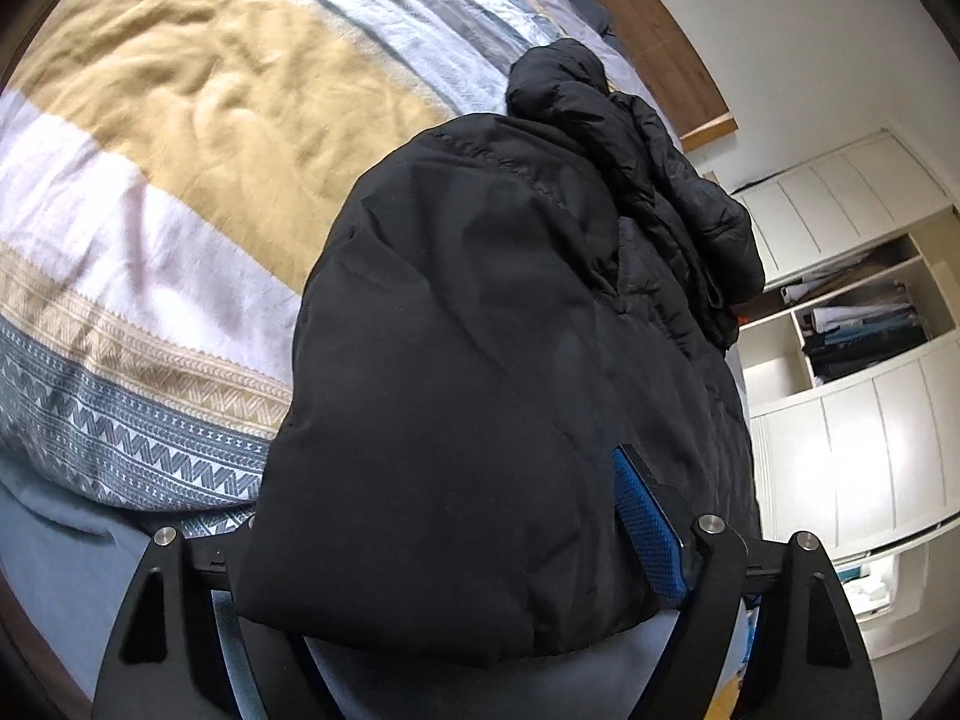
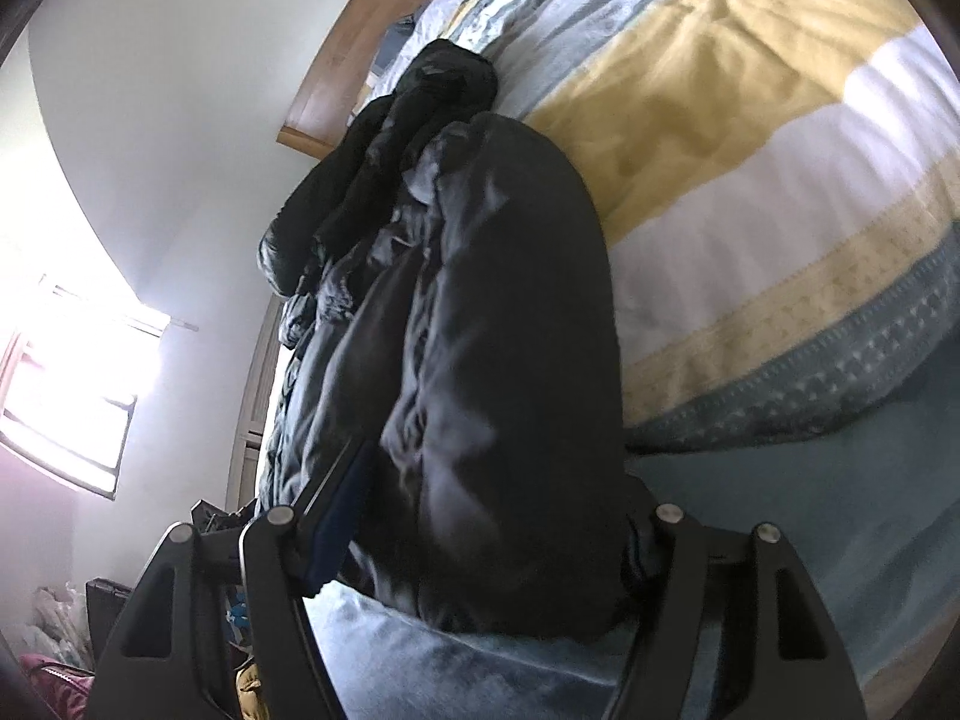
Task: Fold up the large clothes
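A large black padded jacket [image 1: 480, 330] lies lengthwise on the bed and fills the middle of both views; it also shows in the right wrist view [image 2: 498, 330]. My left gripper [image 1: 456, 516] is shut on a thick fold of the jacket's near end; its blue-padded right finger [image 1: 648, 522] presses the fabric, and the left finger is hidden under it. My right gripper [image 2: 486, 516] is likewise shut on a bunched fold of the jacket, with its fingertips buried in the cloth. The jacket's far end is crumpled toward the headboard.
The bed has a striped yellow, white and grey-blue duvet [image 1: 198, 138], also in the right wrist view [image 2: 750, 138]. A wooden headboard [image 1: 654, 30] stands at the far end. White cupboards with open shelves [image 1: 852, 324] stand to the right. A bright window [image 2: 66, 384] is at the left.
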Available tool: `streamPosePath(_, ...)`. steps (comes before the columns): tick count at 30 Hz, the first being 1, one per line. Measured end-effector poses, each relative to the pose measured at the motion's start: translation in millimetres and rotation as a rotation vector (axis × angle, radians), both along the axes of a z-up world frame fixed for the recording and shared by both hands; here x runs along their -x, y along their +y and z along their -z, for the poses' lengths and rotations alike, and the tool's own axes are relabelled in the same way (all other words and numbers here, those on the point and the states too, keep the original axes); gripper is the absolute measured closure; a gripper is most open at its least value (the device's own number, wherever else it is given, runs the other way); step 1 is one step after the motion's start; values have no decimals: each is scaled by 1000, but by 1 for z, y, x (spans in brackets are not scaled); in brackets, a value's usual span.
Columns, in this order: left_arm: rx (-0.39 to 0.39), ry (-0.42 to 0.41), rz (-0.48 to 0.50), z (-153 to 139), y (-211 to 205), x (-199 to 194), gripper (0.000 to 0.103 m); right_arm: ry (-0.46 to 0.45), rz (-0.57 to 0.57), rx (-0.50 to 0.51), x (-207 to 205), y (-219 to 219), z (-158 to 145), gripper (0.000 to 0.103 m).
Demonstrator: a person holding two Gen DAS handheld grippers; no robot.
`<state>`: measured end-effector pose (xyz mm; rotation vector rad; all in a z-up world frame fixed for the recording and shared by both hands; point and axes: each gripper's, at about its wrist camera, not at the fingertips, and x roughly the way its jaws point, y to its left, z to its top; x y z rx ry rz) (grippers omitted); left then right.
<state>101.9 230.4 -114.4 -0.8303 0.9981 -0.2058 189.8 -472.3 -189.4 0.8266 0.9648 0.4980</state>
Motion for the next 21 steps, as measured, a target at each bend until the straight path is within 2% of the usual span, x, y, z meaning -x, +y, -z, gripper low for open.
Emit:
streamPosePath(5, 36, 9, -24, 6, 6, 2, 22, 38, 50, -60, 8, -18, 13, 36)
streamPosePath(9, 46, -2, -28, 4, 5, 3, 24, 21, 32, -91, 6, -15, 11, 36)
streamPosePath(12, 48, -20, -14, -1, 1, 4, 43, -1, 1, -84, 3, -5, 5, 39)
streamPosePath(13, 53, -26, -9, -2, 0, 4, 51, -12, -10, -84, 2, -3, 3, 50)
streamPosePath(16, 59, -35, 3, -6, -5, 3, 67, -41, -25, -88, 0, 5, -4, 72)
streamPosePath(19, 40, -40, 10, -13, -11, 1, 81, -61, -23, -62, -3, 11, -12, 80)
streamPosePath(21, 22, -50, 22, -22, -17, -2, 86, -78, -20, -44, -3, 13, -18, 83)
